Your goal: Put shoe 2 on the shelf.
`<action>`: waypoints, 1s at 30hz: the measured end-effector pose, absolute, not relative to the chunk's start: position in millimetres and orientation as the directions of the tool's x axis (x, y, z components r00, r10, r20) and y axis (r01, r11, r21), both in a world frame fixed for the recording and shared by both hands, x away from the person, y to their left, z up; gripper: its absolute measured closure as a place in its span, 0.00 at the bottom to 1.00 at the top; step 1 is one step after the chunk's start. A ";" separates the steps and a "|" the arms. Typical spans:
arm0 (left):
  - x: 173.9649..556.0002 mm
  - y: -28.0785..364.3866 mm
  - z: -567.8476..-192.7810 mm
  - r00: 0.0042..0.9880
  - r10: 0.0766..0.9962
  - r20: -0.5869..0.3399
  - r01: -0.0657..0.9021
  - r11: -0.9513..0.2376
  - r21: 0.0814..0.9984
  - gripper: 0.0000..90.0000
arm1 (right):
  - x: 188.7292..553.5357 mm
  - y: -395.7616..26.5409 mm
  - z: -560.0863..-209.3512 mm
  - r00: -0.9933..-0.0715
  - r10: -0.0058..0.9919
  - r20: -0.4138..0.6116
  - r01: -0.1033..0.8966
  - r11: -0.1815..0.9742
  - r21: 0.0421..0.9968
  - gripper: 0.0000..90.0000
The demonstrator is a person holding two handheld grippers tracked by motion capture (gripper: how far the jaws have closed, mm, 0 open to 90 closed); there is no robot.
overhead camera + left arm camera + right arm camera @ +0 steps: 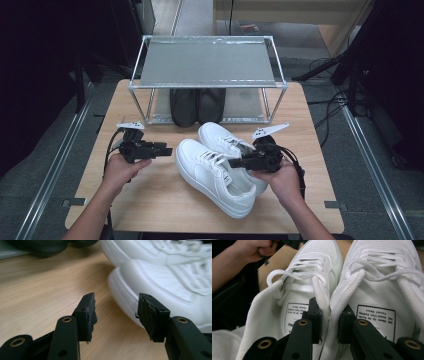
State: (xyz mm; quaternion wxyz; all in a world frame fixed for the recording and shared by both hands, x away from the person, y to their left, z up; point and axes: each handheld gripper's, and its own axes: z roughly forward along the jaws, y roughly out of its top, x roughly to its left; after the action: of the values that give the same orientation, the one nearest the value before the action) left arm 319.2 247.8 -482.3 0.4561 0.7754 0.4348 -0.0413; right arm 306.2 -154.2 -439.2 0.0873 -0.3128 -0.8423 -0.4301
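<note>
So we had the right claw [329, 322] pinched on the two inner collars of the white sneakers [220, 165], one jaw inside each shoe, squeezing both collar edges together so the pair could come up as one. The pair sat side by side in the middle of the table [150, 200], heels toward us, toes pointing to about 11 o'clock. At 9 o'clock from them, our left claw [162, 149] hung with its jaws apart, gripping nothing, just beside the toe of the nearer shoe.

Looked to us like the grab step was in hand, lift not started. Farther off at 12 o'clock stood the metal rack [207, 62], top shelf bare, a pair of black shoes [196, 105] on the bottom one. Next move probably called for a level lift, keeping that pinch tight, maybe with the left claw steadying the toes.
</note>
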 end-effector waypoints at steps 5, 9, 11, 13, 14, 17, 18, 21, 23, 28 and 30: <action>313.4 262.0 -483.2 0.593 0.663 -0.456 0.713 -0.169 0.681 0.54 | 306.1 -141.3 -433.5 -0.830 0.368 0.419 0.556 0.501 0.663 0.87; 306.5 275.7 -483.1 0.573 0.688 -0.446 0.714 -0.152 0.683 0.54 | 312.7 -133.9 -427.8 -0.842 0.319 0.436 0.540 0.519 0.663 0.87; 302.5 284.2 -484.0 0.552 0.702 -0.450 0.721 -0.131 0.680 0.54 | 316.5 -130.0 -422.2 -0.848 0.297 0.439 0.529 0.526 0.665 0.87; 300.2 289.3 -484.9 0.537 0.711 -0.455 0.727 -0.115 0.677 0.54 | 321.3 -125.9 -414.4 -0.855 0.275 0.440 0.516 0.537 0.667 0.87; 297.2 296.0 -485.9 0.524 0.720 -0.455 0.732 -0.107 0.673 0.54 | 323.0 -123.9 -410.0 -0.858 0.268 0.439 0.511 0.541 0.669 0.87; 292.0 303.6 -486.8 0.498 0.733 -0.462 0.735 -0.074 0.674 0.54 | 329.5 -117.4 -396.6 -0.862 0.240 0.446 0.499 0.549 0.670 0.87; 290.5 305.8 -486.7 0.495 0.735 -0.463 0.735 -0.070 0.675 0.54 | 331.4 -115.7 -393.3 -0.864 0.229 0.448 0.495 0.553 0.670 0.87; 286.6 309.3 -486.8 0.483 0.742 -0.465 0.737 -0.057 0.674 0.54 | 338.2 -107.1 -377.7 -0.865 0.196 0.463 0.485 0.562 0.670 0.87; 283.3 312.1 -487.5 0.476 0.747 -0.463 0.737 -0.052 0.674 0.54 | 341.1 -102.3 -370.0 -0.867 0.180 0.464 0.478 0.565 0.673 0.87; 278.8 316.9 -488.3 0.466 0.753 -0.465 0.740 -0.043 0.672 0.54 | 349.5 -91.2 -350.0 -0.862 0.162 0.480 0.484 0.545 0.685 0.87; 277.7 318.3 -488.4 0.463 0.754 -0.466 0.741 -0.042 0.670 0.55 | 353.5 -87.1 -340.8 -0.865 0.160 0.475 0.482 0.532 0.697 0.87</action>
State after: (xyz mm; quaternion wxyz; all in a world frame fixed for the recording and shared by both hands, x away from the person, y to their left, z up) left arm 277.7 318.3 -488.4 0.4592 0.7216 0.5180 0.0071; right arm 353.5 -87.1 -340.8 0.1800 -0.1874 -0.8564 -0.4462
